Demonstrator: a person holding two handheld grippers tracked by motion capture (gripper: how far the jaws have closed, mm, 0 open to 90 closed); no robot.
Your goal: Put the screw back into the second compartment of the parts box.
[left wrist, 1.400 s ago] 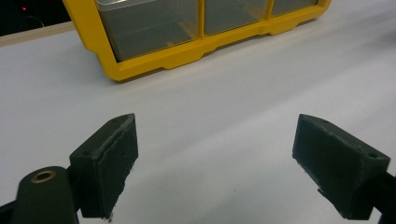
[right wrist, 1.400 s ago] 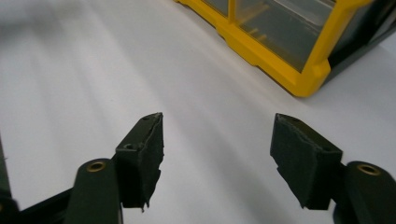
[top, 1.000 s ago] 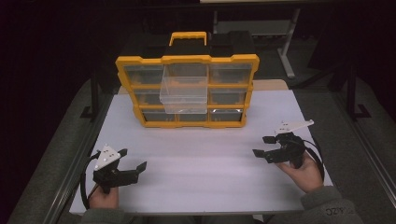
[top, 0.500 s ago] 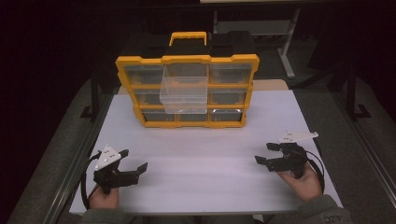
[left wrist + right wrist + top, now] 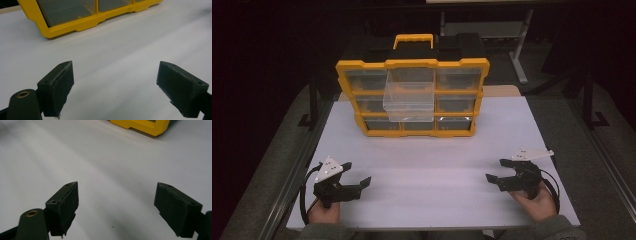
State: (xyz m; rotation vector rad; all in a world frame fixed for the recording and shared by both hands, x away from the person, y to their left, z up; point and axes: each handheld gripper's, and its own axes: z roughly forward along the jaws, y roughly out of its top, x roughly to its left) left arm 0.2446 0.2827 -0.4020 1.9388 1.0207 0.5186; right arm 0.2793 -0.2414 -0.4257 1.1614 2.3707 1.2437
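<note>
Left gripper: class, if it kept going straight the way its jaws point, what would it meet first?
Probably the yellow plastic organiser case. The left gripper, jaws open and empty, points across bare white tabletop towards the case's lower front corner. It may skim the table first, since its tilt is hard to judge.

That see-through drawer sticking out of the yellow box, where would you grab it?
Take the clear drawer by its front lip, coming from the near side. It juts forward from the yellow organizer, so its front wall and side edges stand free; the open claws are likely wide enough for the lip only.
</note>
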